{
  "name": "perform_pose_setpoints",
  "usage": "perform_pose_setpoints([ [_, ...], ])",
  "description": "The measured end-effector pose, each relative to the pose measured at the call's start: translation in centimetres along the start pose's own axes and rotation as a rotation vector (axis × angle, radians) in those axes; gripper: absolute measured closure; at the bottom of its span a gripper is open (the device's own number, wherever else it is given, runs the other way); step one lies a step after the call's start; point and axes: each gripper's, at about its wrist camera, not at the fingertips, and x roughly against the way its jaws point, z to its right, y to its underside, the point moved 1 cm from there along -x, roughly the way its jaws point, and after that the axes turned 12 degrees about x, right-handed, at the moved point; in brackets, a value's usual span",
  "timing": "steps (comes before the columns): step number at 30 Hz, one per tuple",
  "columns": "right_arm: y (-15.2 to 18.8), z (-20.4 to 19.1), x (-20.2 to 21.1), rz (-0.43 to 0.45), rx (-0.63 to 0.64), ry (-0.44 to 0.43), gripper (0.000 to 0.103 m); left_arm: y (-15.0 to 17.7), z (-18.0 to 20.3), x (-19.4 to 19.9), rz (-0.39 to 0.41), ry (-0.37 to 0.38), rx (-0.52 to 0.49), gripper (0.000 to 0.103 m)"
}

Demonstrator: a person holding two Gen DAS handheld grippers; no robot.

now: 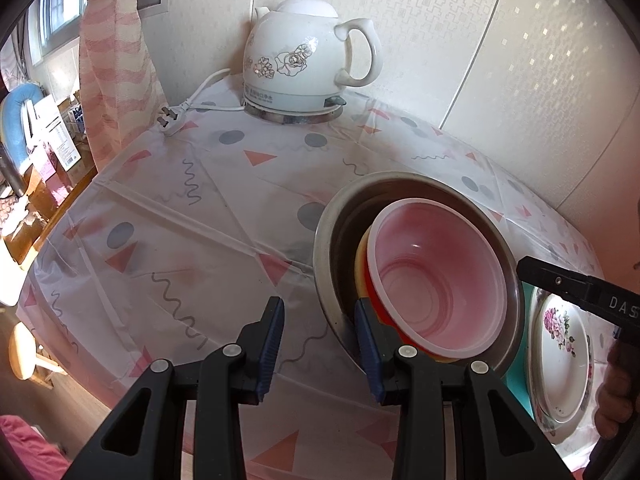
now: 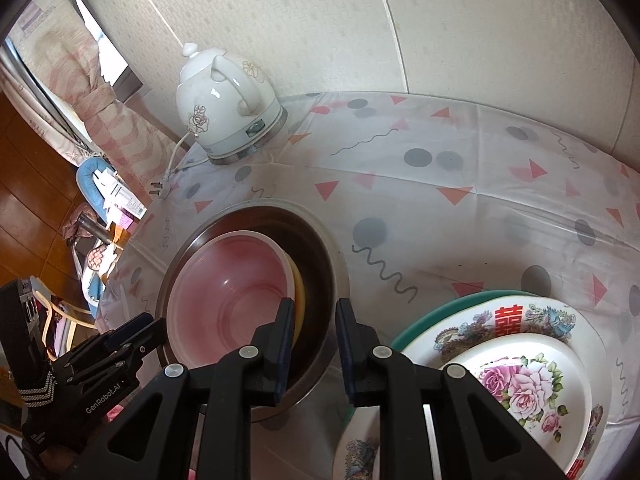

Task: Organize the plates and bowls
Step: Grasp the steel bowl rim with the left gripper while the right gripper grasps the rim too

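Note:
A steel bowl [image 1: 332, 216] [image 2: 340, 256] stands on the patterned tablecloth and holds a yellow bowl [image 1: 362, 268] [image 2: 299, 288]. A red bowl with a pink inside [image 1: 436, 276] [image 2: 236, 280] is nested in the yellow one. My left gripper [image 1: 320, 320] is open and straddles the steel bowl's near left rim, one finger outside and one inside against the wall. My right gripper [image 2: 315, 320] hangs over the bowl's right side with a narrow gap between its pads and nothing pinched. To the right, a rose plate [image 2: 520, 392] [image 1: 560, 344] lies on a dragon plate [image 2: 500, 320] and a teal plate [image 2: 436, 312].
A white ceramic kettle [image 1: 304, 60] [image 2: 224, 108] stands at the back near the wall, its cord and plug [image 1: 170, 118] lying by the table's left edge. A pink curtain [image 1: 116, 60] hangs beyond that edge. A further decorated plate [image 2: 360, 452] shows under the right gripper.

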Motion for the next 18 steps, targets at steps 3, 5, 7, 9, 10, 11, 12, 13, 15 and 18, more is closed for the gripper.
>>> perform_pose_setpoints([
  [3,0.2,0.9,-0.4,-0.013,-0.025,0.011,0.082,-0.2,0.1,-0.6,-0.01,-0.01,0.0,0.066],
  [5,0.3,1.2,-0.8,-0.023,-0.031,0.008,0.082,-0.4,0.1,-0.9,-0.016,-0.016,0.006,0.065],
  [7,0.3,1.2,-1.1,-0.029,-0.031,0.009,0.082,-0.7,0.0,-1.2,-0.024,-0.019,0.018,0.065],
  [9,0.3,1.1,-1.5,-0.035,-0.027,0.01,0.082,-0.8,0.0,-1.5,-0.026,-0.022,0.024,0.065],
  [10,0.3,1.0,-1.6,-0.041,-0.02,0.015,0.082,-0.9,0.0,-1.6,-0.028,-0.025,0.026,0.065],
  [11,0.3,0.9,-1.8,-0.047,-0.015,0.017,0.082,-0.9,0.0,-1.8,-0.029,-0.028,0.023,0.064],
  [12,0.3,0.8,-2.0,-0.053,-0.012,0.014,0.082,-0.9,0.1,-1.9,-0.029,-0.033,0.017,0.064],
  [13,0.3,0.7,-2.1,-0.057,-0.011,0.011,0.082,-1.0,0.1,-2.1,-0.028,-0.044,0.015,0.059],
  [15,0.3,0.5,-2.3,-0.064,0.001,0.019,0.082,-1.1,-0.1,-2.3,-0.025,-0.053,0.026,0.049],
  [18,0.3,0.5,-2.6,-0.073,0.012,0.035,0.079,-1.2,-0.5,-2.8,-0.04,-0.044,0.045,0.043],
])
